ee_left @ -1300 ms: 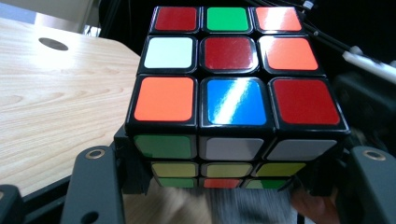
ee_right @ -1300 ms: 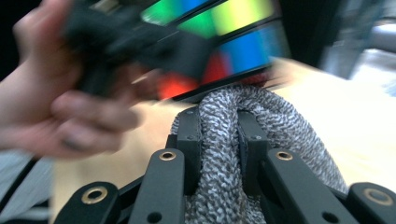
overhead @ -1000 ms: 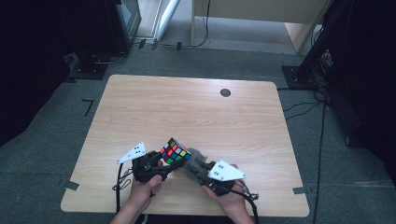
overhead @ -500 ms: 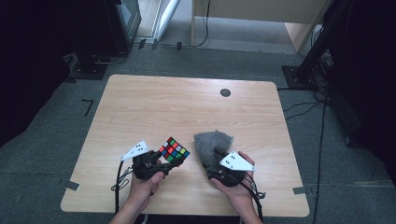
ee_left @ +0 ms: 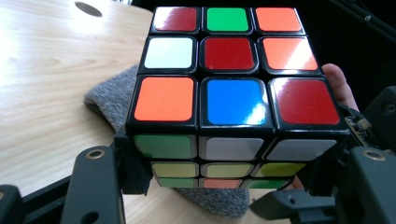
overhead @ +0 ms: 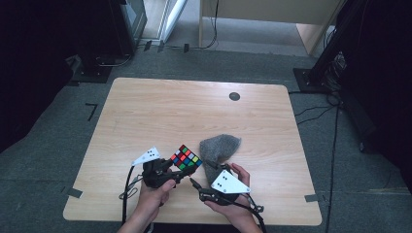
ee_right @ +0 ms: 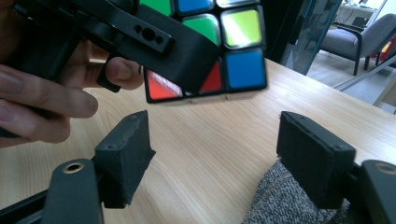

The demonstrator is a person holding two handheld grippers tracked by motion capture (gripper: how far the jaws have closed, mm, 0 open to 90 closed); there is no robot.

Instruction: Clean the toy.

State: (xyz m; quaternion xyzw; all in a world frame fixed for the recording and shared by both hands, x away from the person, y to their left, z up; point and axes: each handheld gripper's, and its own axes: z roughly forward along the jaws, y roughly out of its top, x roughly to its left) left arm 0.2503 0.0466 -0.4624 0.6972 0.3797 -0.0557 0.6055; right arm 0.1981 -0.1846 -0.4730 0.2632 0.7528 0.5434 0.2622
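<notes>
Grey cloth (overhead: 221,147) dropped onto wooden table (overhead: 160,111) — right tongs (ee_right: 212,154) opening, empty.

Table: I work at a pale wood-grain table (overhead: 160,111) with rounded corners and a dark round grommet (overhead: 234,96) near its far edge.
Floor: grey carpet (overhead: 77,145) around me, tape marks (overhead: 91,110) to the left, black cables (overhead: 316,114) trailing on the right.
Beyond: a light wooden desk (overhead: 272,12) ahead, dark equipment stands (overhead: 104,53) flanking it.
Right gripper view: a grey chair (ee_right: 350,39) stands past a glass panel (ee_right: 310,32).
</notes>
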